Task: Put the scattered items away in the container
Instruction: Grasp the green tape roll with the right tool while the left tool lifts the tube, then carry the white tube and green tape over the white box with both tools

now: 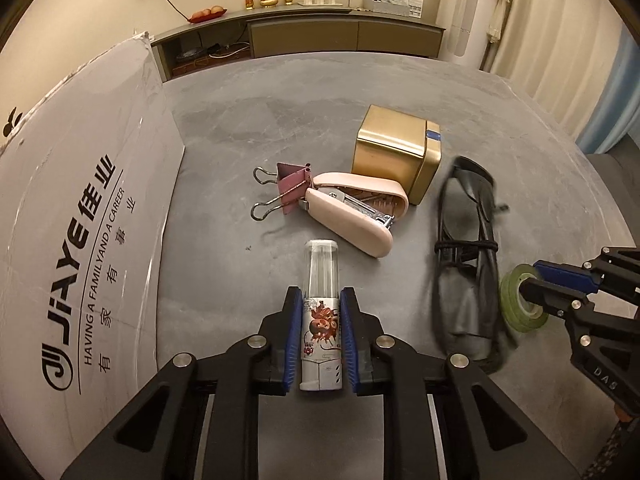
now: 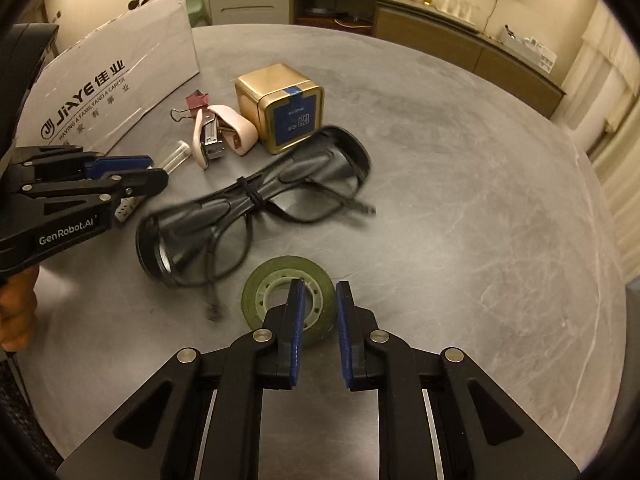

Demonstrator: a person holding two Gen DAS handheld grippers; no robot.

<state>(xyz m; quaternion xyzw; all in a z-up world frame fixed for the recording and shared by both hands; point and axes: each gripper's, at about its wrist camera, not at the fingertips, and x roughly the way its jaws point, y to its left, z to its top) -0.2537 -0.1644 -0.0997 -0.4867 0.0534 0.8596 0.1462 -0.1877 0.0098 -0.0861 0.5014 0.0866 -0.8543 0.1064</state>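
My left gripper (image 1: 321, 294) is shut on a small printed bottle (image 1: 320, 280) with a clear cap, which points away along the grey table (image 1: 248, 128). In the right wrist view the same gripper (image 2: 154, 174) shows with the cap (image 2: 176, 156) sticking out. My right gripper (image 2: 319, 286) is shut on the wall of a green tape roll (image 2: 256, 284), one finger inside its hole; the roll (image 1: 510, 288) looks tilted. Folded black glasses (image 1: 468, 280) (image 2: 256, 200) lie blurred beside the roll. The white cardboard box (image 1: 80, 200) (image 2: 120, 68) stands at the left.
A pink stapler (image 1: 352, 208) (image 2: 224, 132), a pink binder clip (image 1: 290, 188) (image 2: 196, 102) and a gold tin (image 1: 392, 152) (image 2: 280, 108) cluster mid-table. A hand (image 2: 16, 312) holds the left gripper. A sideboard (image 1: 320, 28) runs behind the table.
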